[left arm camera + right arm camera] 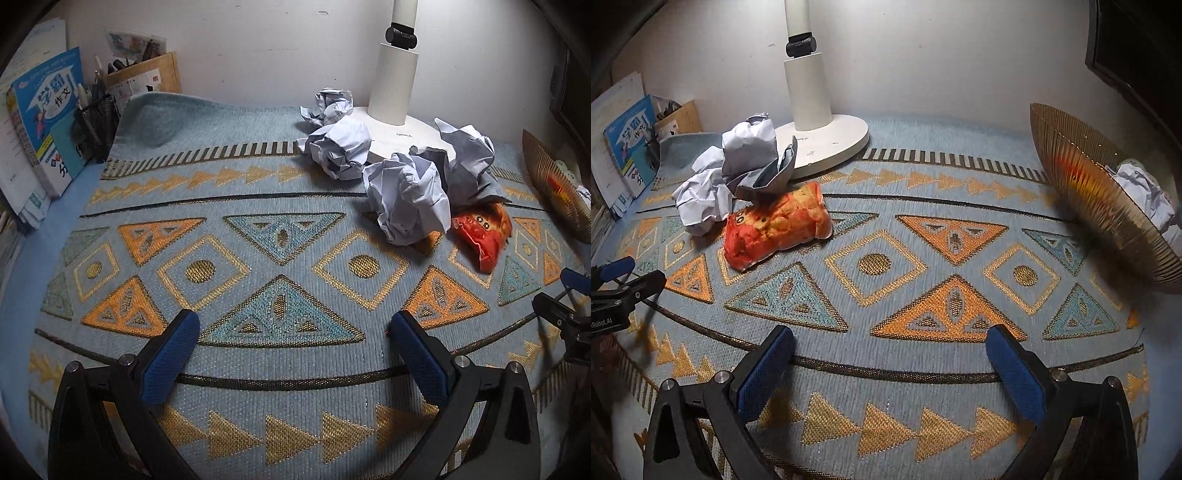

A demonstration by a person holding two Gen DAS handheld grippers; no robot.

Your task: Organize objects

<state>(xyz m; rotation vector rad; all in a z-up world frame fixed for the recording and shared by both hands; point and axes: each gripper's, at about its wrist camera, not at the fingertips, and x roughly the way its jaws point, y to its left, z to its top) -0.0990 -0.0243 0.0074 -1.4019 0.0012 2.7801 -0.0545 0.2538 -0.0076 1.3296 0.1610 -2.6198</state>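
Both grippers, left (291,326) and right (890,343), gape wide with nothing between their blue ribbed pads, over a woven, geometric mat (894,229). Crumpled paper (410,199) and a glossy orange packet (775,225) lie beyond the fingers; a ribbed bowl (1089,192) lies ahead-right of the right one.

Both the left gripper (293,325) and the right gripper (890,341) hover with jaws spread wide, empty, pointing toward twelve o'clock.
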